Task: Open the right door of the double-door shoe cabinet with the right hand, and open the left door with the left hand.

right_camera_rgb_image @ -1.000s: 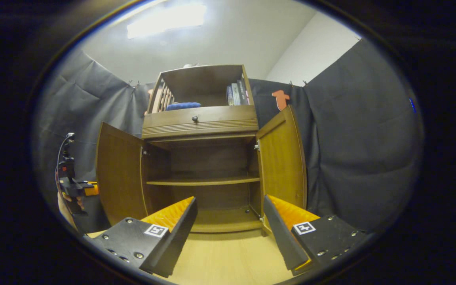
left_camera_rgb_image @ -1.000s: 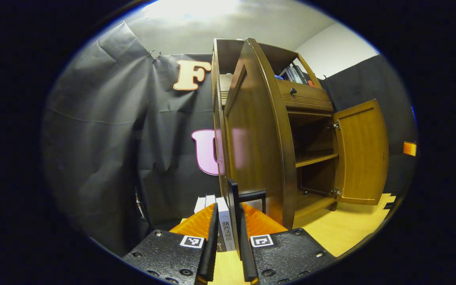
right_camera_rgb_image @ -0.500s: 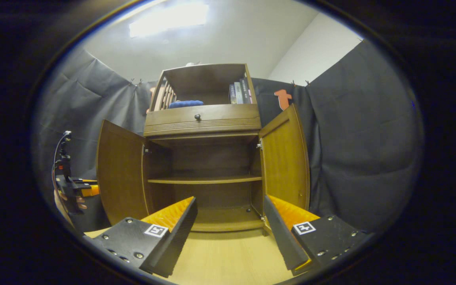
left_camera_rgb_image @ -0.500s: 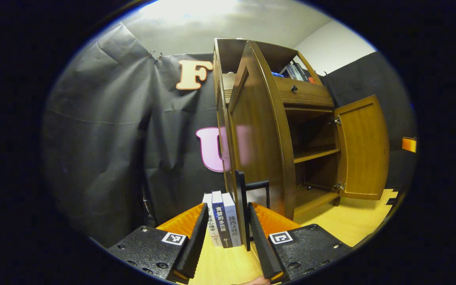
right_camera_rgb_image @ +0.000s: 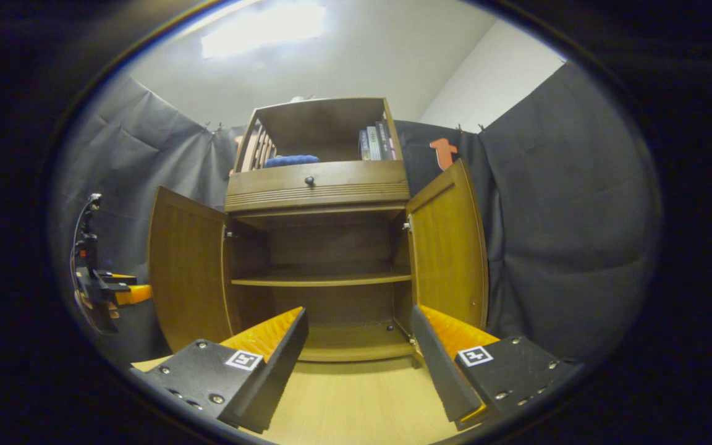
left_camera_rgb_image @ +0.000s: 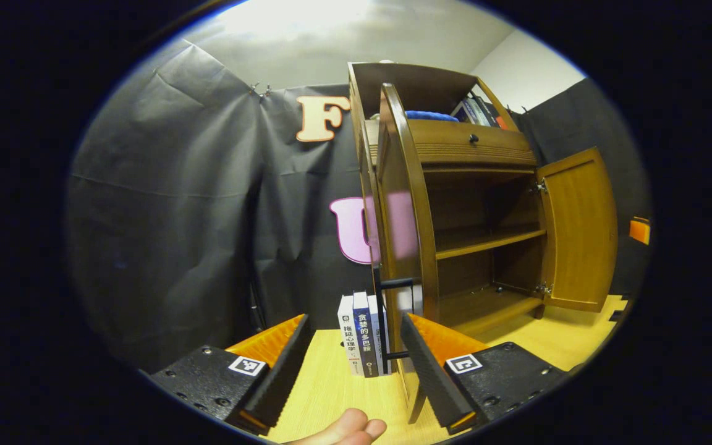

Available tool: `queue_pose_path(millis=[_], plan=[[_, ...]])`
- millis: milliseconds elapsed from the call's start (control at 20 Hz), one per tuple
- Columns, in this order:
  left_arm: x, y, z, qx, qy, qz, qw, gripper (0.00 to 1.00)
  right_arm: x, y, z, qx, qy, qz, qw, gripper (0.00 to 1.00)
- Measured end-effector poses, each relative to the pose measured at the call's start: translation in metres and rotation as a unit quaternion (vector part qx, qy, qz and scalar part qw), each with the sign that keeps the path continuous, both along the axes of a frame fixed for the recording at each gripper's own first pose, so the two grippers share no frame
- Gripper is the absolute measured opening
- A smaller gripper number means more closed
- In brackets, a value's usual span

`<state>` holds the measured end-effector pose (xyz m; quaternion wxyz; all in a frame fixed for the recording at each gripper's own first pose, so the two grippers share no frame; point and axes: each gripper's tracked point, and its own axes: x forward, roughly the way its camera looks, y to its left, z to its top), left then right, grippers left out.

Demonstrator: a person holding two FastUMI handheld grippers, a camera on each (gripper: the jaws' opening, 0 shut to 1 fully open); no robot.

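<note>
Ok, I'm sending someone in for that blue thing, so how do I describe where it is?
Start at the wooden shoe cabinet with both lower doors swung open. Above its drawer is an open top shelf holding upright books at the right. The blue thing lies on that shelf to their left: a low, soft-looking bundle, the only blue item and lying flat.

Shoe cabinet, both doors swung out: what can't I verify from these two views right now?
- Left door, left gripper view: seen edge-on; its front face is hidden.
- Right door, right gripper view: only the inner face shows.
- Books on the top shelf, right gripper view: too small to tell apart.
- Left gripper, right gripper view: at the edge, tiny.
</note>
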<state>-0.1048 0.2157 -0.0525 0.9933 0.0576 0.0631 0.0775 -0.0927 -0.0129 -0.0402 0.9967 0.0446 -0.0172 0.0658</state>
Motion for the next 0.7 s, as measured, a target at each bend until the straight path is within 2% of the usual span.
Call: queue_pose_path(millis=[50,300,450,650,700], plan=[[-0.005,-0.004,0.006,-0.001,-0.003,0.006,1.000,0.93,0.000,0.000,0.001,0.001,-0.001,0.002,1.000,0.99],[-0.022,-0.035,0.036,0.009,-0.022,0.008,1.000,0.94,0.003,-0.003,0.003,0.004,-0.006,0.010,1.000,0.99],[-0.024,-0.054,0.048,-0.005,-0.028,0.009,1.000,0.95,0.005,-0.014,0.001,0.009,-0.007,0.004,1.000,0.99],[-0.015,-0.099,0.062,-0.031,-0.033,-0.015,0.999,0.96,0.013,-0.023,0.008,0.037,-0.009,0.008,0.999,0.99],[-0.011,-0.112,0.067,-0.033,-0.039,-0.026,0.998,0.96,0.015,-0.021,0.010,0.036,-0.009,0.017,0.999,0.95]])
